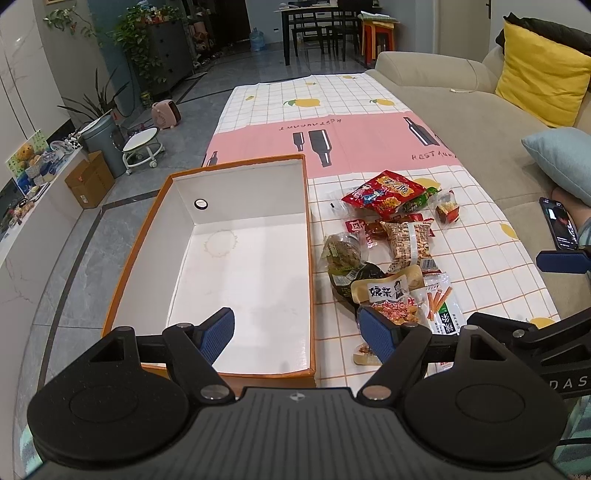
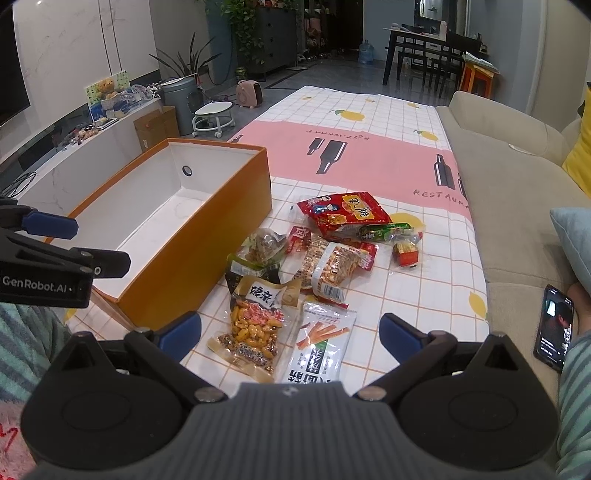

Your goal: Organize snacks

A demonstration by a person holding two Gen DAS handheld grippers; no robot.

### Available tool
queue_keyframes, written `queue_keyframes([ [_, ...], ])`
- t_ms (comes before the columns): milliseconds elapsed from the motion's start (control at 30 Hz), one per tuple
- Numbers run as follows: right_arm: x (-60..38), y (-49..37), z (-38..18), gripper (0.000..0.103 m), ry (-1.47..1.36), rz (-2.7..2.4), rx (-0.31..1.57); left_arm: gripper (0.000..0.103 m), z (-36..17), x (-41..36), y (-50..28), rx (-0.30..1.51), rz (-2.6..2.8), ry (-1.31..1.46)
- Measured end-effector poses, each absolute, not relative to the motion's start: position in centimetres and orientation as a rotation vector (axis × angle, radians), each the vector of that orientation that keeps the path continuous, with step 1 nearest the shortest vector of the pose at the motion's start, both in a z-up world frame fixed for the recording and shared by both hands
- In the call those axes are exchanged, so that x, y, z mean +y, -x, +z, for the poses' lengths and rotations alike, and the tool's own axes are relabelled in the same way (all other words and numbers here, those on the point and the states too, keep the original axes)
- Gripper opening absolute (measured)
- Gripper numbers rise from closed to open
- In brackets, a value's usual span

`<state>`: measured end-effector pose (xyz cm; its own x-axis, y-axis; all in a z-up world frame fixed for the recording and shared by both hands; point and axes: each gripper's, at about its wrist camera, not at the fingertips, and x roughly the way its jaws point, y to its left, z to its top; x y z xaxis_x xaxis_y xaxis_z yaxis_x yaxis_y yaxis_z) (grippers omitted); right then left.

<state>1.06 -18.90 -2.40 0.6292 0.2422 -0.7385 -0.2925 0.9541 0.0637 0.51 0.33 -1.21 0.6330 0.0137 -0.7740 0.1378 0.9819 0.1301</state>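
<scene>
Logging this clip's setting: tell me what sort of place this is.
Most likely a home living room: a beige sofa with a yellow cushion runs beside the cloth-covered table, and a dining table with chairs stands farther back.

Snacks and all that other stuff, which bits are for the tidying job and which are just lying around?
For the job:
- orange box
- red chip bag
- peanut packet
- clear nut pouch
- white stick-snack bag
- left claw and right claw, both open

Just lying about:
- phone
- yellow cushion
- white stool
</scene>
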Motion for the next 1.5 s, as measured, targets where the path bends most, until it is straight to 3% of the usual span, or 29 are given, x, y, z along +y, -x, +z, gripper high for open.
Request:
queue_keyframes([
  [867, -18.9, -1.1, -2.8, 0.099, 0.069, 0.332, 0.856, 0.09, -1.2, -0.2, -0.4, 0.891, -0.102, -0.185],
  [1000, -19.2, -1.4, -3.7, 0.099, 0.09, 0.35, 0.887, 0.082, -1.5, -0.8, -0.3, 0.92, -0.162, -0.164],
  [1033, -19.3, -1.4, -3.9, 0.098, 0.096, 0.352, 0.894, 0.08, -1.7, -0.9, -0.4, 0.931, -0.181, -0.153],
  [1100, -19.7, -1.6, -4.4, 0.084, 0.106, 0.346, 0.904, 0.07, -2.0, -1.1, -0.7, 0.956, -0.223, -0.123],
  [1200, -20.3, -1.9, -5.3, 0.076, 0.122, 0.333, 0.915, 0.056, -2.4, -1.9, -0.8, 0.983, -0.308, -0.092],
  [1500, -21.4, -3.3, -8.8, 0.068, 0.137, 0.294, 0.987, 0.057, -4.2, -5.6, -2.9, 1.049, -0.371, -0.098],
])
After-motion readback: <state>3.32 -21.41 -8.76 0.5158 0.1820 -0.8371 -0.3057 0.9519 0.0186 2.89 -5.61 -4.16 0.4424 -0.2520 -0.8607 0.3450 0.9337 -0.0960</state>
